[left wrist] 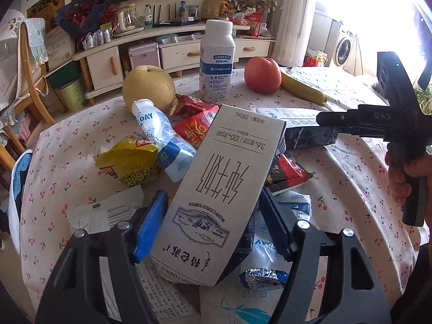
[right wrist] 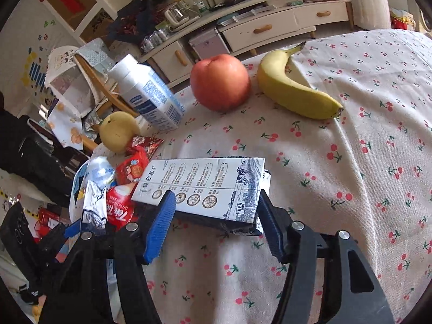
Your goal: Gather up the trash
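Observation:
A pile of trash lies on the cherry-print tablecloth. My left gripper is shut on a white milk carton, whose far end tilts up over the pile. Beside it lie a crushed white-and-blue bottle, a yellow wrapper and red wrappers. My right gripper is shut on the near end of a blue-and-white carton lying flat on the cloth. That gripper also shows in the left wrist view, held by a hand.
An upright white bottle, a pear, an apple and a banana stand along the table's far side. Papers lie near the left gripper. A wooden chair and a low cabinet are beyond the table.

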